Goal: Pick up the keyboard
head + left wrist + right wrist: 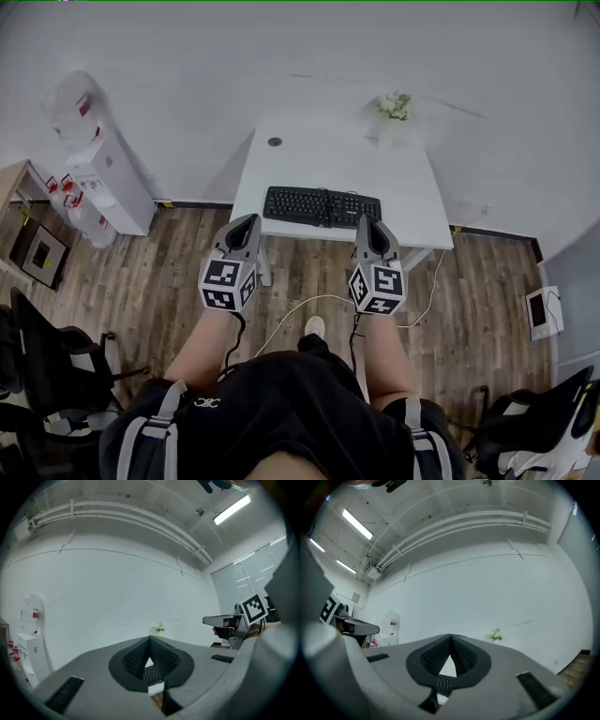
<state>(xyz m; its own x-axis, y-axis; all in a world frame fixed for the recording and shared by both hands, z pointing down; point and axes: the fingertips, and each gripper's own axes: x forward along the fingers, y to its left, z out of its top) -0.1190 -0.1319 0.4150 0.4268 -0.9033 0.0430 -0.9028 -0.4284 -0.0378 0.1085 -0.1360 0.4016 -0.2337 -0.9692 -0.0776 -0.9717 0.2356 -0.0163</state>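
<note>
Black clothing on the person's lap fills the bottom of the head view, and both forearms reach forward from it. Each arm carries tongs with a cube of black-and-white square markers.

The left tongs (pixel 248 223) (pixel 149 641) are clenched, with the tips meeting and nothing between them. The right tongs (pixel 367 221) (pixel 451 638) are clenched and empty as well.

Beyond them the keyboard (pixel 322 206) lies flat on the white worktop (pixel 309 159), close to its near edge. It is black, and its long axis runs left to right, roughly along that edge, with the right end slightly nearer the person. No print on it can be read.

In the head view the left tongs point just past its left end. The tip of the right tongs overlaps its near edge toward the right end.

A small plant (pixel 395 105) stands at the worktop's far right corner. A water dispenser (pixel 103 169) against the wall on the left has red labels too small to read.
</note>
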